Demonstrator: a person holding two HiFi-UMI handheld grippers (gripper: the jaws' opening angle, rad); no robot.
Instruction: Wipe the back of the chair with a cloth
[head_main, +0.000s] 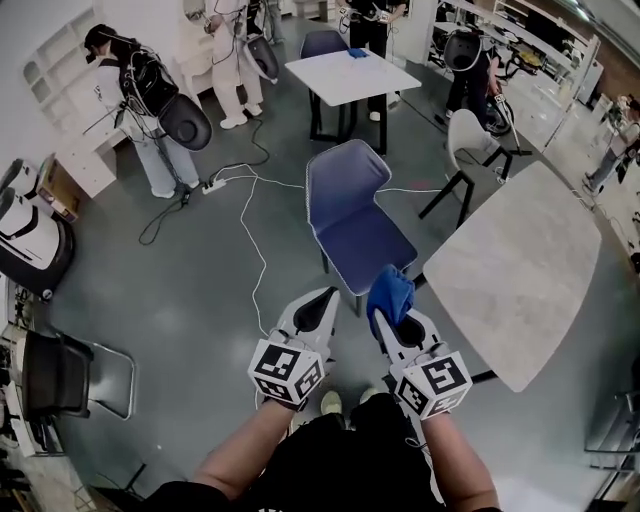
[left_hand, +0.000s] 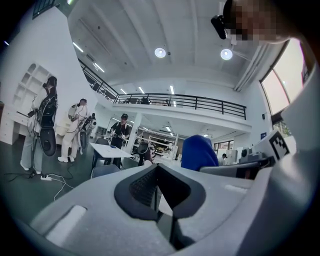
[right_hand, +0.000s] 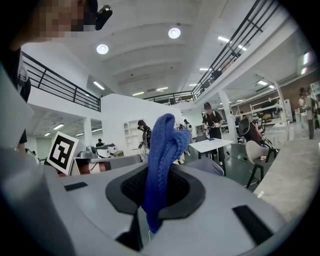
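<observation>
A blue-grey chair (head_main: 352, 215) stands on the floor ahead of me, its back (head_main: 345, 178) on the far side and its seat toward me. My right gripper (head_main: 392, 312) is shut on a blue cloth (head_main: 390, 293), which bunches up above the jaws near the seat's front edge. In the right gripper view the cloth (right_hand: 162, 160) rises from between the closed jaws. My left gripper (head_main: 318, 312) is beside it, shut and empty, just left of the seat's front. The cloth (left_hand: 198, 152) also shows in the left gripper view.
A pale oval table (head_main: 520, 270) is at my right, close to the chair. A white chair (head_main: 470, 140) and a square white table (head_main: 350, 75) stand farther off. Cables (head_main: 250, 215) trail over the floor to the left. Several people (head_main: 140, 100) stand at the back.
</observation>
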